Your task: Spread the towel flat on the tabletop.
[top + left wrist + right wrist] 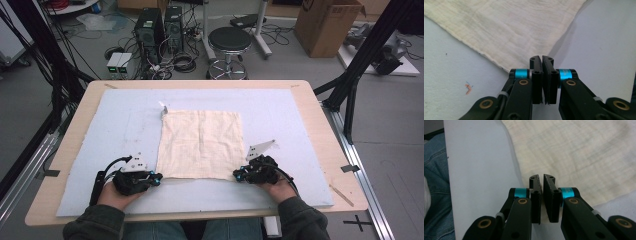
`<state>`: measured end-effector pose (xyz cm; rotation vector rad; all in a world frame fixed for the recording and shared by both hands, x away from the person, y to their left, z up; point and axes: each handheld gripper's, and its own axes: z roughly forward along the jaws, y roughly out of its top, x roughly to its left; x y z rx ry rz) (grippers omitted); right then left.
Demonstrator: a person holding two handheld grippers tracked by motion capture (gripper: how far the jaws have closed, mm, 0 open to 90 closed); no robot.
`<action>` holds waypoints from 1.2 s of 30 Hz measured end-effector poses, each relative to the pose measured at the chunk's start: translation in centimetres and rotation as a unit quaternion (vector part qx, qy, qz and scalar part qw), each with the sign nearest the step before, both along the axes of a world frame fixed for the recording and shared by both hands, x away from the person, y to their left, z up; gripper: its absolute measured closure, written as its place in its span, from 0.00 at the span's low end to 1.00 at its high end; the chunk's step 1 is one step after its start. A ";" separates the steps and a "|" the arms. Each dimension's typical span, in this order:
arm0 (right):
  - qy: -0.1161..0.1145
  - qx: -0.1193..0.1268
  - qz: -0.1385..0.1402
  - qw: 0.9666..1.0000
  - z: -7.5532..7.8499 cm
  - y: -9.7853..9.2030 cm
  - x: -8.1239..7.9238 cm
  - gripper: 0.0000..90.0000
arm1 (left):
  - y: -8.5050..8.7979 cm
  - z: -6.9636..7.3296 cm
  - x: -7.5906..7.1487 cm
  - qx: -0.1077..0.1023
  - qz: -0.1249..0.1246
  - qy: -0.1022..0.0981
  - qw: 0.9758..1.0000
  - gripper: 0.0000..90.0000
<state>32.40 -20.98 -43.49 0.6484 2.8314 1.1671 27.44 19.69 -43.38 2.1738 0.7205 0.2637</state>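
Observation:
A cream cloth (200, 142) lies spread flat and square on the pale blue mat (125, 125). My left gripper (159, 177) rests at the cloth's near left corner, and my right gripper (237, 175) at its near right corner. In the left gripper view the jaws (541, 58) stand shut with a hairline slit, and their tips cover the corner of the cloth (511, 25). The right gripper (541, 177) looks the same, shut over the cloth (579, 152) corner. I cannot tell whether either pair pinches fabric.
The mat covers most of a wooden table (320, 125). A small white scrap (162, 106) sits at the cloth's far left corner. On the floor beyond stand a black stool (229, 42), computer towers (150, 30) and a cardboard box (327, 25).

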 end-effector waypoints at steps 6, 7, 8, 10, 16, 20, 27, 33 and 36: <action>0.011 0.006 0.005 1.000 0.0 -0.3 -0.1 0.86 | 0.1 0.0 0.0 -0.006 0.007 0.005 1.000 0.77; 0.015 0.007 0.008 1.000 -0.1 -0.3 -0.1 0.84 | 0.1 0.0 0.1 -0.011 0.006 0.005 1.000 0.73; 0.014 0.005 0.007 1.000 -0.1 -0.4 -0.2 0.81 | 0.2 0.0 0.1 -0.013 0.004 0.004 1.000 0.71; 0.009 0.012 0.006 1.000 0.0 -0.5 -0.3 0.77 | 0.2 0.0 0.1 -0.012 0.004 0.000 1.000 0.69; -0.004 0.040 -0.005 0.999 0.6 -0.7 -0.3 0.66 | 0.6 0.1 0.4 -0.028 0.013 -0.003 1.000 0.67; -0.010 0.057 -0.015 0.998 0.8 -0.9 -0.1 0.60 | 0.9 0.2 0.5 -0.038 0.020 -0.005 0.999 0.64; -0.019 0.080 -0.043 0.996 1.1 -1.2 0.3 0.44 | 1.2 0.6 0.5 -0.042 0.030 -0.012 0.999 0.59; -0.032 0.097 -0.062 0.993 1.5 -1.8 0.5 0.38 | 1.4 0.8 0.7 -0.053 0.041 -0.013 0.998 0.52; -0.041 0.098 -0.066 0.992 1.5 -2.0 0.6 0.35 | 1.5 0.8 0.8 -0.053 0.045 -0.011 0.998 0.48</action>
